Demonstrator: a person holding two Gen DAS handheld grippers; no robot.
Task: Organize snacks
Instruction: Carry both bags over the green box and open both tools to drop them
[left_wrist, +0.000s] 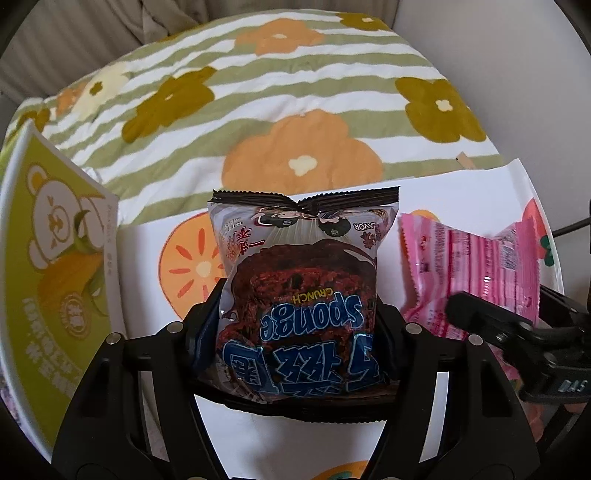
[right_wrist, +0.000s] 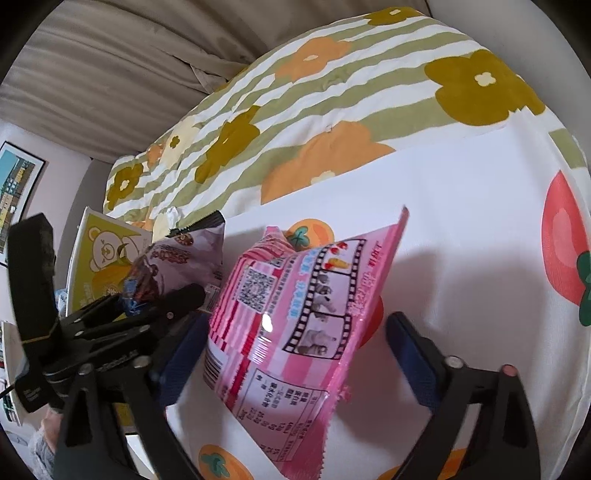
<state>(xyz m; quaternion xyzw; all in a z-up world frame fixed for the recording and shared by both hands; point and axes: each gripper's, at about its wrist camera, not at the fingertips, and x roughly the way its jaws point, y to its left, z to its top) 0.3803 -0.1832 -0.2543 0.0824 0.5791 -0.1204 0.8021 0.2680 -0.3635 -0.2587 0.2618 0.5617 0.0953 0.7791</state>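
Two hand-held grippers work side by side over a white cloth (right_wrist: 461, 206) printed with orange fruit, each set on a snack packet. The left gripper (left_wrist: 295, 317) has its jaws drawn in on the sides of the chocolate Sponge Crunch packet (left_wrist: 301, 284), the blue pads pressing the foil at both flanks, so the packet looks held, its crimped top edge pointing away from the camera. Just to its right, the right gripper (right_wrist: 295, 347) straddles the pink striped packet (right_wrist: 295, 314): the left pad sits against or very near the packet's edge, while the right pad stands clear of it with bare cloth between, so this grip is not yet made. A green carton with a bear design (left_wrist: 55, 266) stands open at the left edge of the cloth, just beside the chocolate packet, and a green-striped flowered quilt (left_wrist: 258, 92) lies behind. The step in hand appears to be picking up both snacks at once. The likely next move is for the right jaws to close fully on the pink packet, then for both to be lifted towards wherever they belong, probably the carton; soft, air-filled bags call for a gentle squeeze.
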